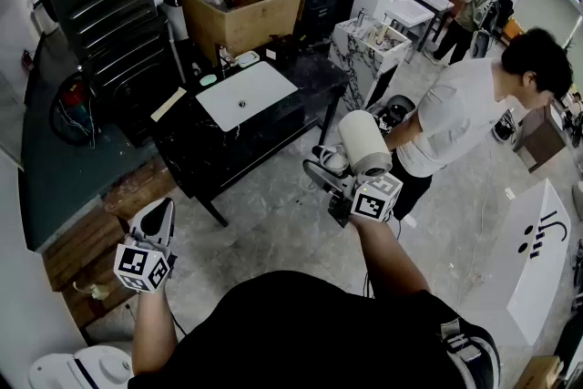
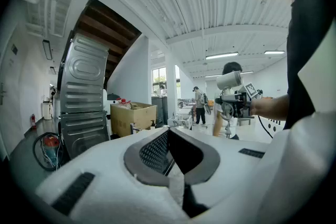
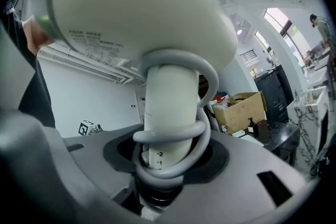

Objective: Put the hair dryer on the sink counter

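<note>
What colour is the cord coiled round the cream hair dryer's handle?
Grey cord; clearest in right gripper view.

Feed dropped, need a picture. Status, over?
Right hand-held gripper shut on hair dryer. Left hand-held gripper shut, empty. Sink counter ahead, person standing nearby.

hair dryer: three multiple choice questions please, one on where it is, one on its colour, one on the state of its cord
1. Where is the hair dryer? A) on the sink counter B) in the right gripper C) in the cardboard box
2. What colour is its barrel? A) red B) black C) off-white
3. How is its cord? A) coiled round the handle B) trailing on the floor C) plugged into a wall

Answers: 1 B, the right gripper clamps its handle, away from the sink counter. 2 C, the barrel is off-white. 3 A, grey loops wrap the handle.
</note>
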Demonstrator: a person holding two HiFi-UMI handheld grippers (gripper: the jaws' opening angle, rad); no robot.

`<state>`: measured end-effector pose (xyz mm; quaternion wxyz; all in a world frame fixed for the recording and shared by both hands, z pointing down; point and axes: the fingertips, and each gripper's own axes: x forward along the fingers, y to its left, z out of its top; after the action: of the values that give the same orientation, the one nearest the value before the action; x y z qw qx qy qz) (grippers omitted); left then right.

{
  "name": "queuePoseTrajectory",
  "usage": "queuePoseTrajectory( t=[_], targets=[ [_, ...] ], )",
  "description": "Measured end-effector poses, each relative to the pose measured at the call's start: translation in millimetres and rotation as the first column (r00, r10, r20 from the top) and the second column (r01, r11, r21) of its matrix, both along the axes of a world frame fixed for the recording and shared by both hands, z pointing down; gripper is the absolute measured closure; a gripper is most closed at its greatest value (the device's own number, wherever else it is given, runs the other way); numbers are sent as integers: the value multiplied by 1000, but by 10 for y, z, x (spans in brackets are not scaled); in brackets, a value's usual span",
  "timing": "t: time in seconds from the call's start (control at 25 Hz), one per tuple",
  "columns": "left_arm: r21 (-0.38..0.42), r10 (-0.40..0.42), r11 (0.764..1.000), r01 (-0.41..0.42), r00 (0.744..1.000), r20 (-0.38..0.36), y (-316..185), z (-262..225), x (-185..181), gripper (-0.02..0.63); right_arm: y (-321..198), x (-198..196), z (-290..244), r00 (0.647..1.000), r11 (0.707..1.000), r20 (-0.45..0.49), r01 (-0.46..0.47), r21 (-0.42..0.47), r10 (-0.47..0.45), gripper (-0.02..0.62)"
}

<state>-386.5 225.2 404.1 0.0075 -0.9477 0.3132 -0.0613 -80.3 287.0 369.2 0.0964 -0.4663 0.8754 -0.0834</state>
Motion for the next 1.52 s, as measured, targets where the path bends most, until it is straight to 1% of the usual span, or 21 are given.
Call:
queuePoseTrajectory(
  t=[0.2, 0.36, 0.52, 0.84, 1.08, 1.28, 1.52],
  targets=[
    [5, 6, 1000, -6, 1000, 4, -79, -24, 263, 592, -38, 334, 114, 999, 999, -30, -37, -10, 37, 400],
    [-6, 3, 1000, -3, 1000, 16, -111, 12, 420, 592, -61, 464, 160, 997, 999, -65, -34, -9, 33, 400],
    [-16, 7, 1000, -7, 1000, 26, -123, 40, 635, 592, -69, 617, 199, 998, 1000, -55, -19, -14, 18, 400],
    [-20, 64, 998, -63, 996, 59, -36, 67, 1162, 592, 14, 921, 258, 1000, 1000, -14, -3, -27, 3, 402],
    [-10, 74, 997, -74, 996, 46, -45, -20, 1312, 592, 77, 999, 156, 999, 1000, -40, 0, -25, -1, 402],
    [-25, 90, 996, -89, 995, 38, -72, 34, 1387, 592, 86, 1162, 265, 999, 997, -19, -49, -61, 48, 402],
    [-22, 142, 990, -141, 989, 45, -166, 74, 1603, 592, 87, 1258, 253, 997, 995, -36, -77, -62, 75, 402]
  ],
)
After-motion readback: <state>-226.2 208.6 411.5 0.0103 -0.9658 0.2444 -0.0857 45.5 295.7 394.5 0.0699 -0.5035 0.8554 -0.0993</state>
